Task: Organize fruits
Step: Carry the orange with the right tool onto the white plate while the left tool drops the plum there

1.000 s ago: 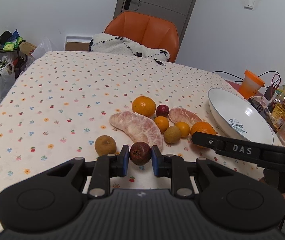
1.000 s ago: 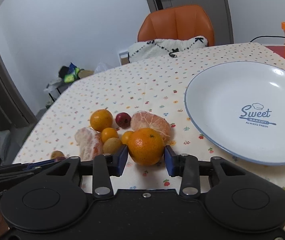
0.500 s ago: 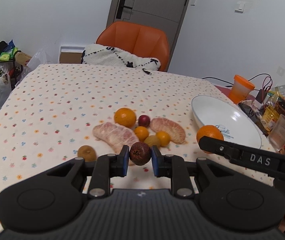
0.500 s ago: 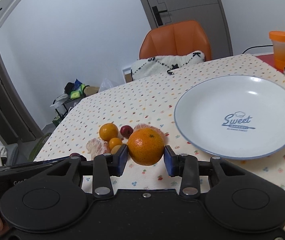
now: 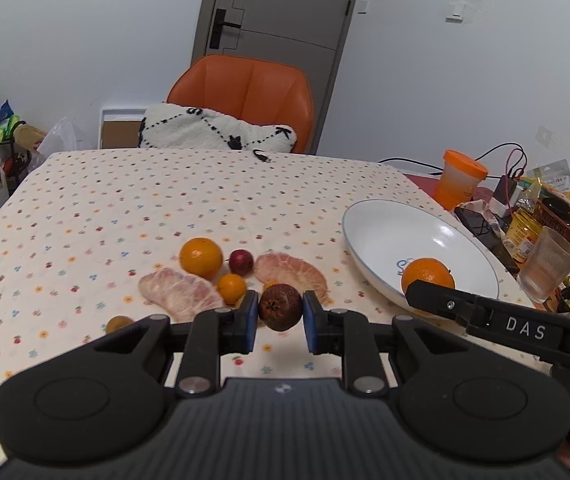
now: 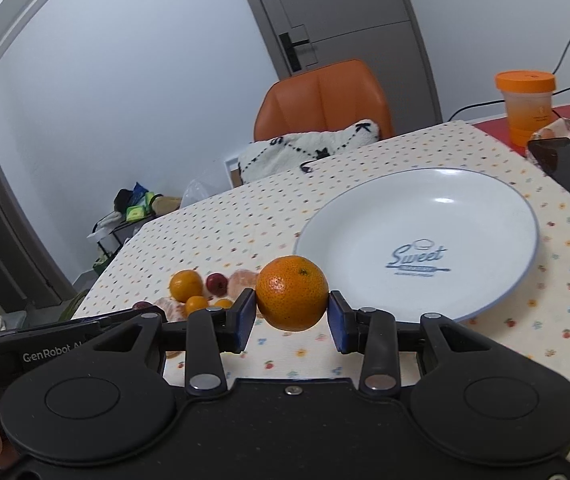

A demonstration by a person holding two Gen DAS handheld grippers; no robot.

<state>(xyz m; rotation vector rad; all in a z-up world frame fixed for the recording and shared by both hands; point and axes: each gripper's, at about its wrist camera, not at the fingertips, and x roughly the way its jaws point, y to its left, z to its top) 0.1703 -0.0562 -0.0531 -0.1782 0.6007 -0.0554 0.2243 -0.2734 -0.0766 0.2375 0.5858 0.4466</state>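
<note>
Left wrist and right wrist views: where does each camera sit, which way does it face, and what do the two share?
Left wrist: sits behind the left tool, facing across the table toward the orange chair; its fingers clamp a dark red fruit; a fingertip shows at lower right.
Right wrist: sits behind the right tool, aimed at the white plate; it clamps an orange; a fingertip shows at lower left.
Shared: plate, chair, fruit pile, held orange, orange-lidded cup, and each other's tool.

Cream desk (image 5: pixel 165 200) cloth dotted with small multicoloured fruit motifs; white plate (image 6: pixel 485 208) with blue rim and lettering; orange mandarin (image 6: pixel 292 293); dark maroon fruit (image 5: pixel 280 306); black tongs (image 5: pixel 279 322) with blue pads (image 5: pixel 250 320).
</note>
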